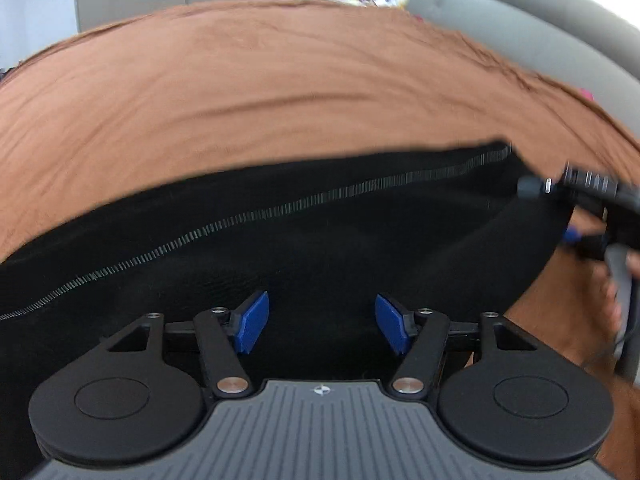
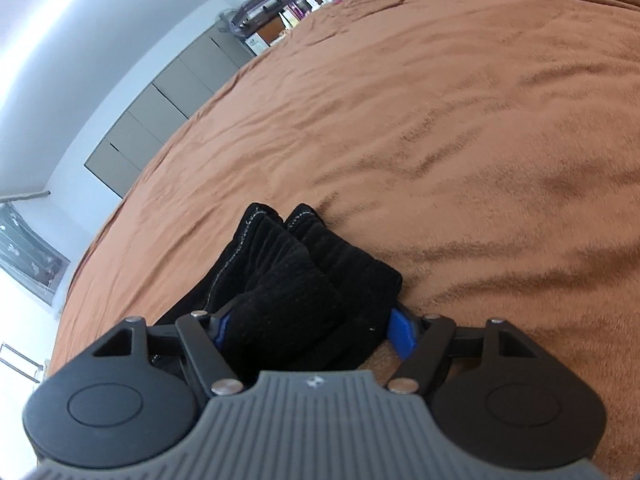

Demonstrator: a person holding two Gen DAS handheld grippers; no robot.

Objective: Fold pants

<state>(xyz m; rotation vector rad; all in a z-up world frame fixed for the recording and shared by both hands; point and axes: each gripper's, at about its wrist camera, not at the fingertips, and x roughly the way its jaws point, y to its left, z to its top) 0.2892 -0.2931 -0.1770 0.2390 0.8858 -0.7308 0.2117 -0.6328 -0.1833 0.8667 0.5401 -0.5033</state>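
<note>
Pants [image 1: 320,240]: my right tongs [image 2: 316,332] pinch bunched cuffs; left tongs [image 1: 322,328], parted and empty, should grab low.

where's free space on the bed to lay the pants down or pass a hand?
Free: the brown bedspread beyond the black pants, out to its far edge. Crowded: near edge, where the pants lie under the open left gripper; bunched cloth fills the right gripper, pads hidden.
</note>
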